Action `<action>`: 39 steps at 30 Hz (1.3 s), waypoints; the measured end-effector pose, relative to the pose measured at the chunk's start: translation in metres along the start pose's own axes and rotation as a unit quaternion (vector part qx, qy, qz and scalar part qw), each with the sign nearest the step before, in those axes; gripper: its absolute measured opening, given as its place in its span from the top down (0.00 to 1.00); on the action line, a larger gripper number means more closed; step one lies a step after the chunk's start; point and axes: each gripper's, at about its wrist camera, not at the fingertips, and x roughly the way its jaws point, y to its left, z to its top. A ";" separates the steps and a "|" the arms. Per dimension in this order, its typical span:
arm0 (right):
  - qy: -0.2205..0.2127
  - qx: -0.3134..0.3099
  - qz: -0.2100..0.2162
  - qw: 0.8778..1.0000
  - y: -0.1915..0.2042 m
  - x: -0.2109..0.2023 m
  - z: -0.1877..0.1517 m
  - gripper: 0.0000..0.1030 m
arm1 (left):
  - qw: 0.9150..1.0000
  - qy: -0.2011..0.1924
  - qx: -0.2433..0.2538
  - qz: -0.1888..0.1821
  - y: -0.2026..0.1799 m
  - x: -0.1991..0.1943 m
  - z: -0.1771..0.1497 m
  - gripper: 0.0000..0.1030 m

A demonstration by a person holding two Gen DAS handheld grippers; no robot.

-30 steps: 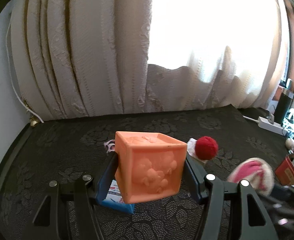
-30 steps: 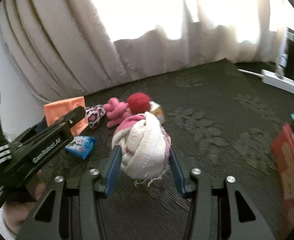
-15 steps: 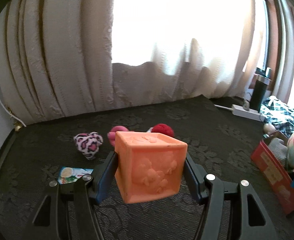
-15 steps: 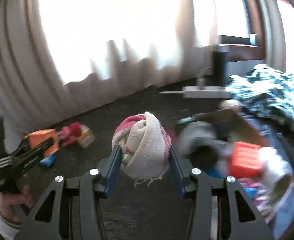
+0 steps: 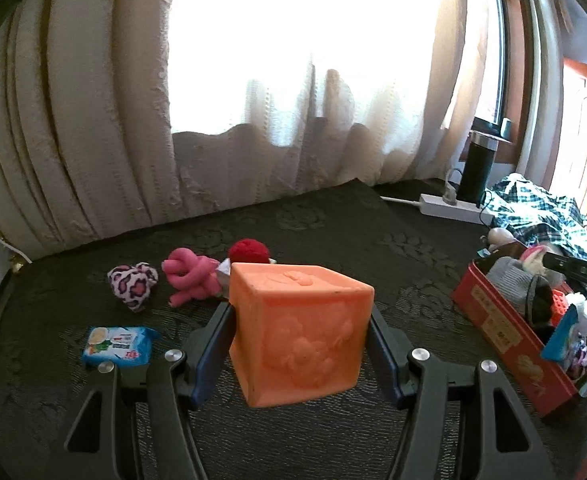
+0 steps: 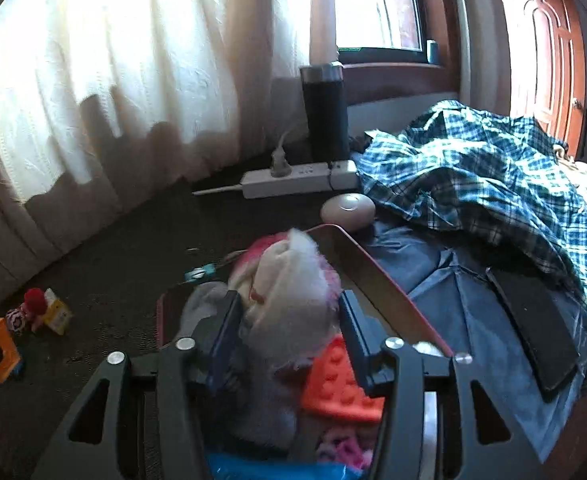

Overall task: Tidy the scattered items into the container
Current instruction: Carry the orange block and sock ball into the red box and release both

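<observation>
My left gripper [image 5: 299, 340] is shut on an orange cube [image 5: 299, 328] and holds it above the dark cloth. My right gripper [image 6: 289, 332] holds a white and pink rolled sock [image 6: 289, 280] between its jaws, low over the red box [image 5: 505, 336], whose far rim [image 6: 377, 280] shows in the right wrist view. The box holds a grey sock [image 5: 511, 278], an orange studded block [image 6: 337, 380] and other items. On the cloth lie a leopard-print sock [image 5: 132, 286], a pink knotted toy [image 5: 191, 276], a red pompom [image 5: 248, 251] and a blue packet [image 5: 117, 346].
A white power strip [image 6: 299, 178] and a dark tumbler [image 6: 325, 114] stand by the curtain. A plaid shirt [image 6: 489, 172], a round beige object [image 6: 347, 208] and a black flat device [image 6: 537, 328] lie right of the box. A small yellow box [image 6: 57, 312] sits by the pompom.
My right gripper carried the rolled sock from the scattered toys over to the red box and lowered it there. My left gripper lifted and drew back with the cube, turning right.
</observation>
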 end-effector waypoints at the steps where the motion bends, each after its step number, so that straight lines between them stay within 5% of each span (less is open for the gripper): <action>1: 0.003 0.004 0.000 1.000 -0.003 0.002 0.001 0.44 | 1.000 0.002 0.002 -0.003 -0.005 0.001 0.001 0.37; 6: -0.021 0.018 0.015 1.000 -0.014 -0.013 0.000 0.35 | 1.000 0.012 0.012 -0.019 -0.027 0.005 0.004 0.37; 25: -0.089 0.084 0.044 0.992 -0.086 -0.070 -0.020 0.32 | 0.982 0.022 0.098 -0.160 -0.194 0.008 0.031 0.37; 39: -0.089 0.108 0.042 0.989 -0.113 -0.064 -0.026 0.33 | 0.970 0.047 0.151 -0.186 -0.257 0.051 0.036 0.35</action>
